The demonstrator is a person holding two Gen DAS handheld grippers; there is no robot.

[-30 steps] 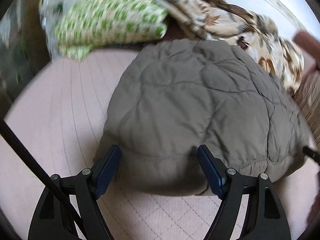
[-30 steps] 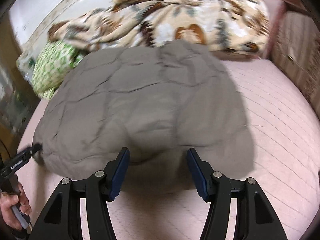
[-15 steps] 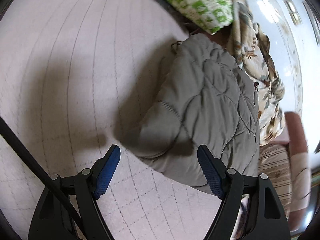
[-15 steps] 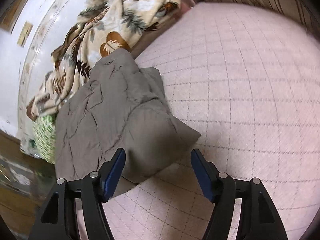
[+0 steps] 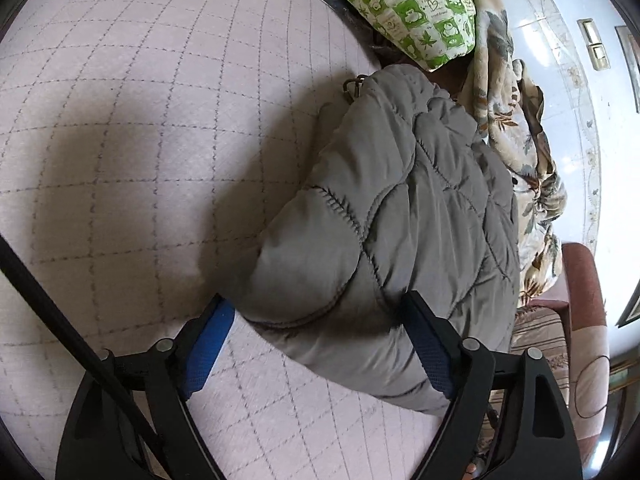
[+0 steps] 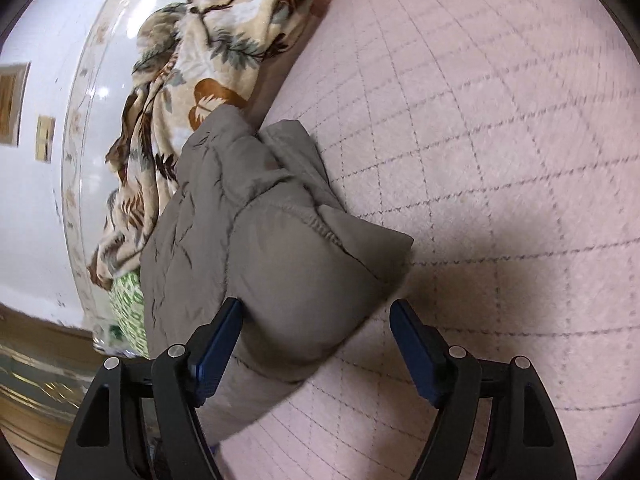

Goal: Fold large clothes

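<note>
A: Left gripper (image 5: 320, 354), black frame with blue pads, low in the frame and its jaws are opening. A corner of the grey quilted puffer jacket (image 5: 400, 220) sits between them, but the pads aren't pinching it.

B: Same on the other side. Right gripper (image 6: 316, 346), jaws opening too, released, with the jacket's (image 6: 256, 248) bulging folded end in the gap. The left pad looks close to the fabric, the right one stands clear.

A: And the jacket itself?

B: A thick bundle lying on the pink quilted bedspread (image 5: 140, 140), running from bottom centre up toward the upper right in the left view. Far end meets the beige leaf-print fleece blanket (image 6: 224, 52).

A: So which step, you reckon?

B: I'd call it a fold just laid and let go. Looks nearly done. Next move probably calls for backing both tools off without dragging the padding, then pressing or squaring the bundle, because it puffs up.

A: Smaller bits: a green-and-white checked pillow (image 5: 412, 4) at the top, a small metal clasp (image 5: 354, 88) at the jacket's far end.

B: Hidden stuff: sleeves and zip are tucked out of sight, the underside can't be seen, and the hands holding the tools are out of frame.
</note>
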